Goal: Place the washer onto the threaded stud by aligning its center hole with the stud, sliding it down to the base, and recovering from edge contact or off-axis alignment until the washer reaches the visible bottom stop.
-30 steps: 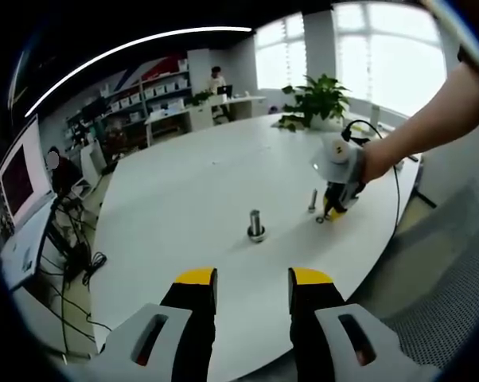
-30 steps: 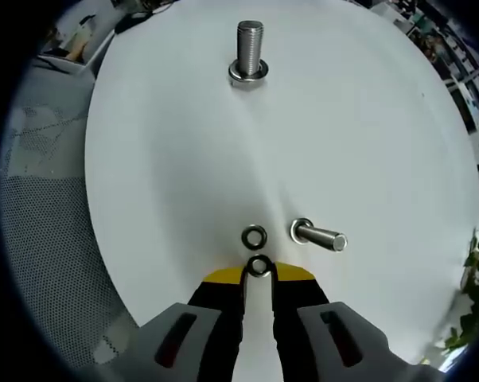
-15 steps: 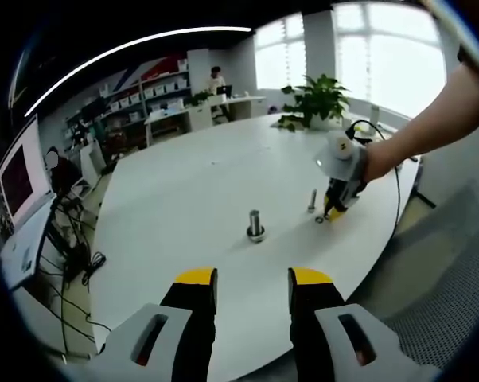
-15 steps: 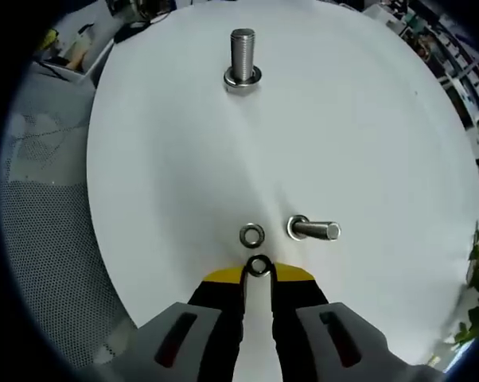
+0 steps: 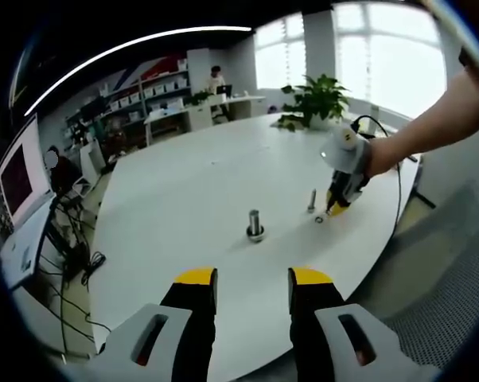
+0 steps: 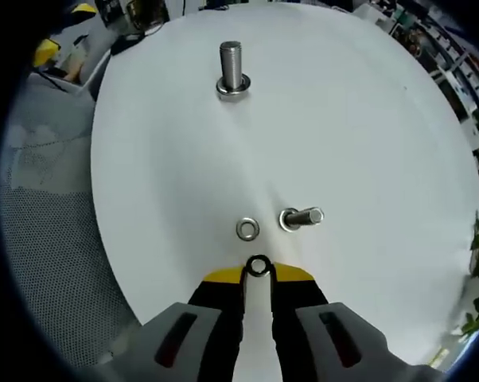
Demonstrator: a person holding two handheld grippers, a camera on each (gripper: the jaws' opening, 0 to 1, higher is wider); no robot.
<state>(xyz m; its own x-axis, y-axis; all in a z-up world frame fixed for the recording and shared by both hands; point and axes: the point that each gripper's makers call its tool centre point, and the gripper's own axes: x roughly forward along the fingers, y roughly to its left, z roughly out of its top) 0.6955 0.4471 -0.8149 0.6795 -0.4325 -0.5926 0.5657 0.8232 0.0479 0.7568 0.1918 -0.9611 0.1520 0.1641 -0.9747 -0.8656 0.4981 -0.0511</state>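
**One washer pinched, two studs ahead**

One washer [image 6: 258, 266] sits edge-on between the yellow tips of my right tongs [image 6: 258, 270], the jaws nearly closed on its rim with its hole facing me. My left tongs [image 5: 252, 285] are spread wide with nothing between them, hanging over the near edge of the desk [image 5: 184, 199].

Just beyond my right tips a second washer [image 6: 247, 229] lies flat on the white top, and just beside it stands a slim stud [image 6: 301, 217], which leans toward the camera so I see mostly its end. Farther across, toward the far edge in the right gripper view, is the thicker threaded stud [image 6: 231, 69] on its flanged base, upright and well apart from the other parts. The left gripper view shows the same thick stud [image 5: 255, 224] near the middle of the desk, with my right tongs [image 5: 340, 199] tipped down by the slim one.

I judge the step in hand is carrying the washer to a stud. To do it well I should level the washer flat, centre its hole over the stud tip, and lower it straight. If the rim catches on the threads, I should lift slightly, re-centre and try again, not push.
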